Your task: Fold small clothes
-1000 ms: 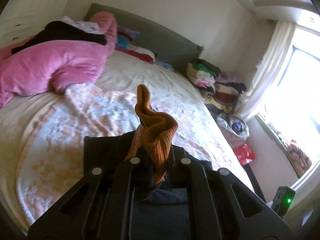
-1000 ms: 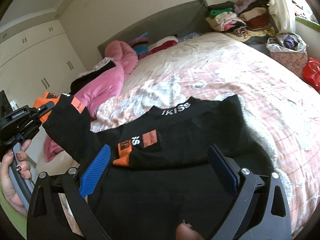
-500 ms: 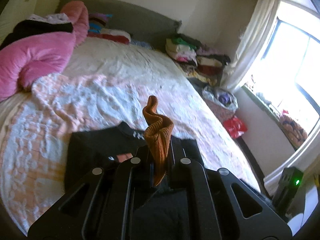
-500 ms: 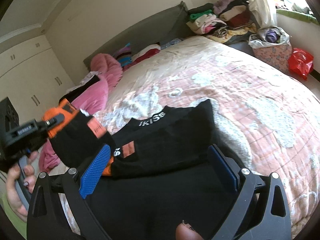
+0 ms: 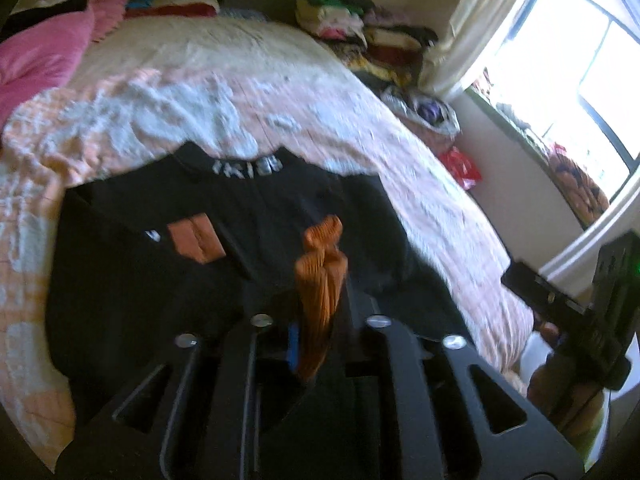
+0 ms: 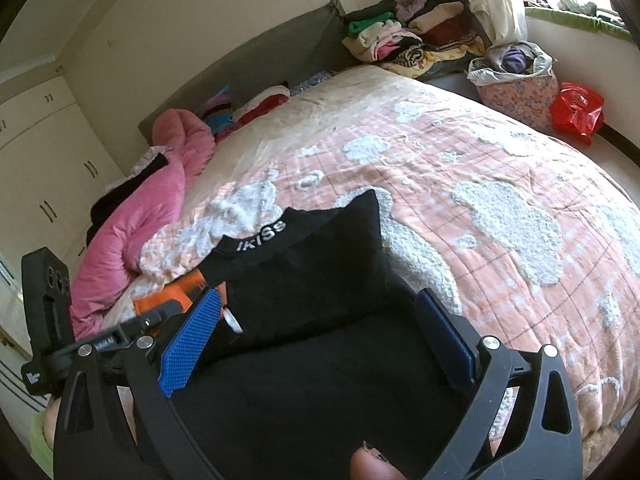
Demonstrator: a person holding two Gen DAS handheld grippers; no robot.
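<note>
A black top (image 5: 240, 240) with white collar lettering and an orange patch (image 5: 196, 238) lies flat on the quilted bed (image 5: 240, 92). My left gripper (image 5: 318, 320) hangs low over the top's middle. Its jaws are opening, and the orange ribbed cuff (image 5: 320, 276) of a sleeve stands between them, still touched by the pads. In the right wrist view the top (image 6: 312, 272) lies under my right gripper (image 6: 320, 340), which stands wide open with only flat black cloth below its blue pads (image 6: 192, 336). The left gripper (image 6: 168, 312) and the cuff (image 6: 168, 300) show at the left.
A pink duvet (image 6: 132, 240) is heaped at the bed's left, by the grey headboard (image 6: 280, 44). Stacked clothes (image 6: 412, 36), a floral basket (image 6: 516, 88) and a red bag (image 6: 576, 108) sit beyond the bed's right side. Wardrobe doors (image 6: 40, 160) stand at the left.
My left gripper came down and across with the cuff, from beside the bed to low over the top, laying the sleeve over its body. The right gripper shifted a little and stayed open.
</note>
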